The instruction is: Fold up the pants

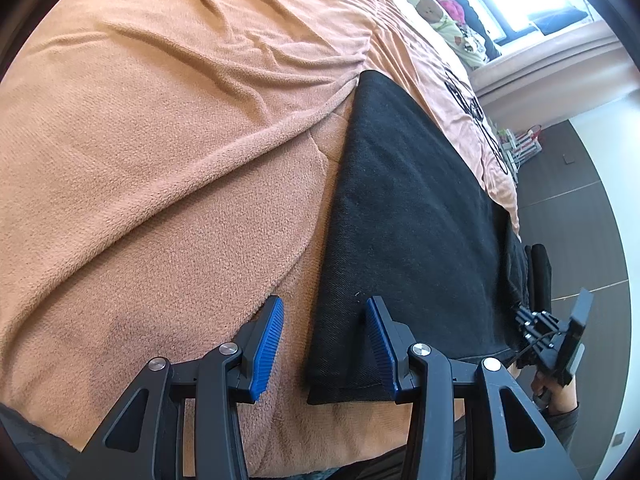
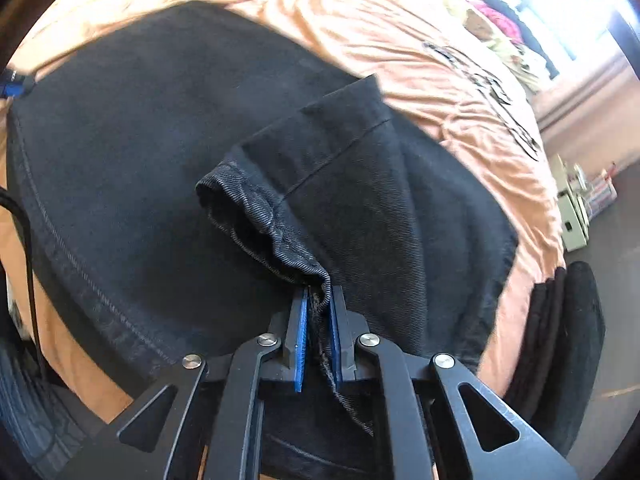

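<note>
Black pants [image 2: 160, 152] lie flat on the bed's orange blanket [image 1: 160, 160]. The right gripper [image 2: 318, 300] has its fingers clamped on a hem corner — looks like the grab before a fold. The left gripper [image 1: 324, 344] sits with fingers apart, straddling the other hem corner, nothing pinched. Next it probably needs to close there too — then both lift together.
</note>
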`<state>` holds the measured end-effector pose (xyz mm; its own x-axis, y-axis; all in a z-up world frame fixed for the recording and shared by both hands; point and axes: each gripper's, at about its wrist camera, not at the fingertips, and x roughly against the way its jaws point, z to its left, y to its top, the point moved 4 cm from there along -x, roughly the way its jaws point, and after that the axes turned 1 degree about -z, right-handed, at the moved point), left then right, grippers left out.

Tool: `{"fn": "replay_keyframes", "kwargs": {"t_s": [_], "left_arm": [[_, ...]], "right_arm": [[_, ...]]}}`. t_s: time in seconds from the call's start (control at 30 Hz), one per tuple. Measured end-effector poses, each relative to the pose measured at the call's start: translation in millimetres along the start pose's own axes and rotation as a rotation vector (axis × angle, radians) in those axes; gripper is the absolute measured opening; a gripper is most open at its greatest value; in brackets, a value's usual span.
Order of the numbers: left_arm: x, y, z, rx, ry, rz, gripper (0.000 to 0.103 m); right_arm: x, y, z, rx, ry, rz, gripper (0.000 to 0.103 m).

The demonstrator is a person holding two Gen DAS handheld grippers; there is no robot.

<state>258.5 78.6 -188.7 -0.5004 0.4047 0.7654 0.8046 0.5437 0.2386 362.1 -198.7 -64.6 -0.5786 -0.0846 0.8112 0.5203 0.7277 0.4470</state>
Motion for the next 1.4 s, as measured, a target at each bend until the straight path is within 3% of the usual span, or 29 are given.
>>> {"fn": "replay_keyframes", "kwargs": {"t_s": [0.3,0.57,0.93,1.0,1.03,1.13,1.23,1.4], "left_arm": [[1,0,0,0.005,0.003,-0.005,0.046],[3,-1,1,0.008,-0.006,-0.007,0.046],[2,1,-3,-0.003,-0.004,-0.001,0.046],[-1,2,-4,-0.003,0.001,0.005,0.046],[-2,2,-4,-0.005,0.004,0.007,0.046],[-5,3,-8,-0.009,0.006,0.006,0.046],[-7,4,-9,-0.002,0.003,0.007,0.046],[-11,4,-15,-0.012,0.009,0.013,0.046]], "right_arm": [[28,-9,-68,-0.269,0.032,-0.114,0.005],[22,-24,-120,-0.508,0.038,-0.157,0.005],[-10,-27,-141,-0.667,0.056,-0.082,0.004],[-12,-33,-149,-0.692,-0.002,-0.06,0.005],[-12,-37,-153,-0.704,-0.032,-0.04,0.011],[2,-53,-161,-0.791,0.069,-0.084,0.019],[20,-71,-161,-0.841,0.097,-0.12,0.038],[38,-104,-146,-0.916,0.189,-0.152,0.039]]}}
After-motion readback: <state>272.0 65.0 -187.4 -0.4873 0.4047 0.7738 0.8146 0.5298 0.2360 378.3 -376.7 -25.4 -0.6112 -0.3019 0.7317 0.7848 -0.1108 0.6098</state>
